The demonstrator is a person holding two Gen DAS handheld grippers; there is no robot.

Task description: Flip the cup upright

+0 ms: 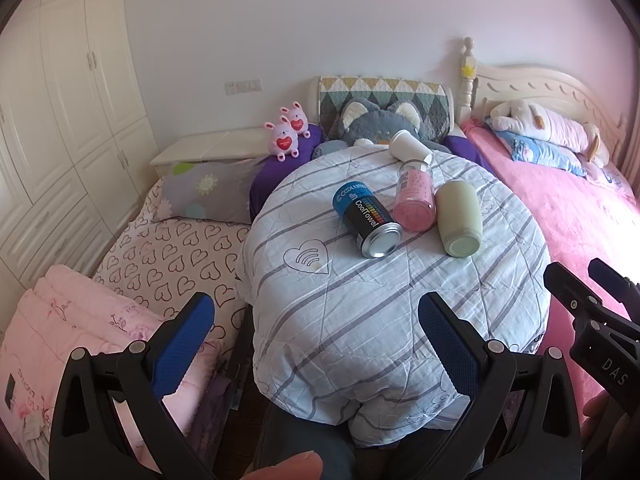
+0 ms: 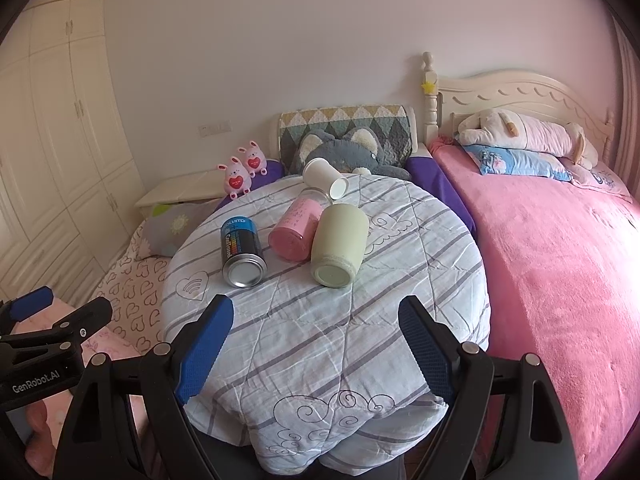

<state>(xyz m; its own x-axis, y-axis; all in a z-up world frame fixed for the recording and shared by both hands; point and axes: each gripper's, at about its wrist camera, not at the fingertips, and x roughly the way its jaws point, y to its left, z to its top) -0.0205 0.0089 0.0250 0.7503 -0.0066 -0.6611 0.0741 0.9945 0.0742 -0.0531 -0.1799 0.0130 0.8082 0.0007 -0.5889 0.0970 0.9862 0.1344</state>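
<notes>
Four containers were seen lying on their sides on a round surface draped with a striped quilt [image 2: 320, 340], all ahead of both claws and well apart from them. The left gripper [image 1: 316, 344] was held with its blue-padded fingers [image 1: 184, 340] spread wide and nothing between them; the right gripper [image 2: 316, 344] was likewise held apart and empty, low over the near edge of the quilt. Nearest the right claw, slightly to its right, the pale green cup [image 2: 340, 246] was tipped over with its base turned toward the camera. Touching it on its left, a pink cup [image 2: 296, 232] was laid at a slant, and farther left a blue and black can [image 2: 240, 252] marked "CoolTowel" was laid apart from it. Beyond the pink cup, farthest from both claws, a white paper cup [image 2: 324, 178] was tipped with its mouth toward the right; whether it touched the pink one could not be told for certain. Behind the quilt a grey plush cat [image 2: 344, 148] was propped against a patterned cushion [image 2: 348, 120], and two pink bunny toys [image 2: 244, 172] were set to its left. To the right of the right claw a pink bedspread [image 2: 540, 260] was spread.
</notes>
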